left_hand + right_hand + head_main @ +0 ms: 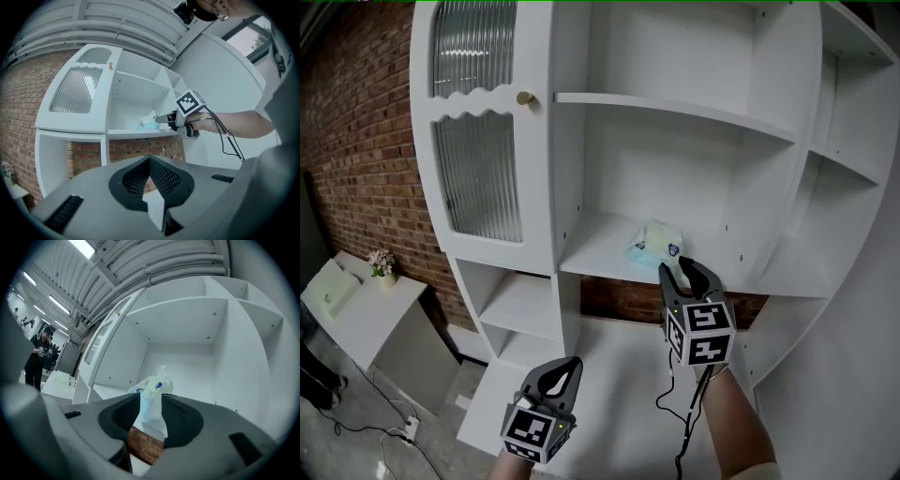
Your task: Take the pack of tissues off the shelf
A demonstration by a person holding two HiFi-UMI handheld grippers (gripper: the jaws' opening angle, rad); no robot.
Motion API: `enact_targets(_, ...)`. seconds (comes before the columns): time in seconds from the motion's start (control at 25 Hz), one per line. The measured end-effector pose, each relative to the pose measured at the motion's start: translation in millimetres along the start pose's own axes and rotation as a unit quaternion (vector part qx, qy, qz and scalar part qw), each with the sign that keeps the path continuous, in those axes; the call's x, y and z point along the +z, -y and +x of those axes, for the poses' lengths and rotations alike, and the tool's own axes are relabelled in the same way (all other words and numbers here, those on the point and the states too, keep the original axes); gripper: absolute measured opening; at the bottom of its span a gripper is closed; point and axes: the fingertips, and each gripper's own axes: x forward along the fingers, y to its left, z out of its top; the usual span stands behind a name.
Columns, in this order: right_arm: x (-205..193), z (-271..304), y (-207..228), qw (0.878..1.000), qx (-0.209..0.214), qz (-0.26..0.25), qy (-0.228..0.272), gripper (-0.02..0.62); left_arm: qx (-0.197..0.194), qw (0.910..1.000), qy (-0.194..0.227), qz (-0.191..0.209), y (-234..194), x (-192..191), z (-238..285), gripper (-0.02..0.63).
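The pack of tissues [655, 245], pale with light-blue print, lies on the middle shelf [595, 251] of a white cabinet. My right gripper [685, 269] is just in front of the pack at the shelf's front edge. It is open, and nothing is pressed between its pads. In the right gripper view the pack [152, 392] shows through the gap of the right gripper [151, 398], a little beyond the tips. My left gripper [571, 365] hangs low below the shelf, shut and empty. The left gripper view shows the left gripper [150, 160] pointing up at the pack [147, 123].
A ribbed-glass door [478, 178] with a brass knob [524, 97] closes the cabinet's left side. A brick wall [356, 141] stands behind, with a low white table and small flowers [382, 262] beside it. More shelves curve off to the right [853, 141]. A person [38, 357] stands far off.
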Motion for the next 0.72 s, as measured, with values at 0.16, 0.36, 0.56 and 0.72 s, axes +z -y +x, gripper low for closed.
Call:
enact_targets(0.16,3.6,2.4,3.5,1.000,-0.010,-0.015,-0.007,0.039,0.006,1.0000,-0.001,-0.002,-4.3,-1.8,-1.2,0.014)
enact_targets(0.36,5.5,-1.5,-0.6,1.000,-0.012,-0.029,-0.006,0.025,0.008,1.0000,-0.001,-0.001,-5.3,-1.8,-3.9,0.014)
enact_targets(0.56,10.4,-14.9,-6.7,0.999,-0.017,-0.039,0.009,0.017,0.005,1.0000,0.000,0.000,-4.8,-1.5,-8.4,0.014)
enact_targets(0.72,13.8,-35.0,-15.9,0.999,-0.002,-0.035,0.025,0.015,-0.002,0.9999,-0.009,0.011,-1.4,-7.0,-10.8,0.014)
